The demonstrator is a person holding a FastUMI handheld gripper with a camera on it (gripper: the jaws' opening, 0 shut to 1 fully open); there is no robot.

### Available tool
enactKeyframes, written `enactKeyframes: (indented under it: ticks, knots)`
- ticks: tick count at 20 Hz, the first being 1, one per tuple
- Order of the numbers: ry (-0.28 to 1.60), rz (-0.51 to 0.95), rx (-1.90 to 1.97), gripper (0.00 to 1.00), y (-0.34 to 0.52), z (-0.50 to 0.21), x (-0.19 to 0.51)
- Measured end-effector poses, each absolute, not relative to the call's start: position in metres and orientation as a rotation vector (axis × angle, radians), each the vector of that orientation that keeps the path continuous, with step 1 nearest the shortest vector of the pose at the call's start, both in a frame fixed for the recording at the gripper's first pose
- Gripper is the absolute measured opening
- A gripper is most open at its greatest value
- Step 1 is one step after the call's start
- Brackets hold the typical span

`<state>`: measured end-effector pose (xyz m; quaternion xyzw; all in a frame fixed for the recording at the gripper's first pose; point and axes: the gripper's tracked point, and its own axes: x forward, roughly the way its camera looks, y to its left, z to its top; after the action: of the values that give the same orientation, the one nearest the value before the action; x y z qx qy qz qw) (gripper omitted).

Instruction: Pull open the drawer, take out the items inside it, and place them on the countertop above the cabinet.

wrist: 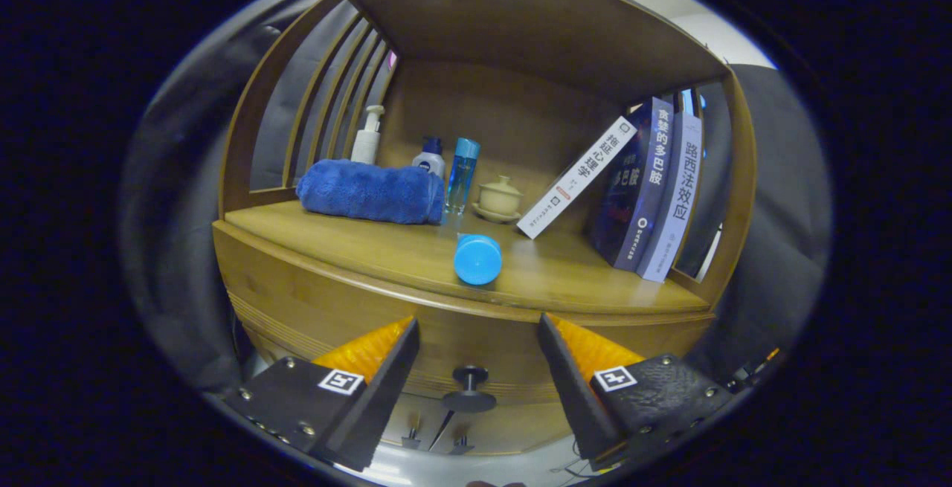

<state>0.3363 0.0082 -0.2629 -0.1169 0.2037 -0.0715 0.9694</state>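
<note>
Between the spread fingers of the hand-held gripper [480, 338], the dark drawer knob [469, 388] sits on the closed drawer front [446, 349], untouched; the fingers stand wide apart and grasp nothing. Above, on the cabinet's wooden surface [580, 279], a blue bottle [477, 258] lies on its side near the front edge. Behind it rest a folded blue towel [372, 191], upright bottles [461, 173], a lidded cup [499, 197] and leaning books [647, 189].
</note>
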Motion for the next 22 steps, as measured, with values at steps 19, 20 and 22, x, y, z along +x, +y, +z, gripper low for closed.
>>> enactKeyframes:
  ticks: [19,20,22]
  knots:
    - [0.333,-0.095,-0.182,0.98,0.002,-0.203,0.287]
    - [0.313,-0.088,-0.174,0.98,0.001,-0.187,0.276]
    - [0.276,-0.071,-0.153,0.98,-0.001,-0.155,0.252]
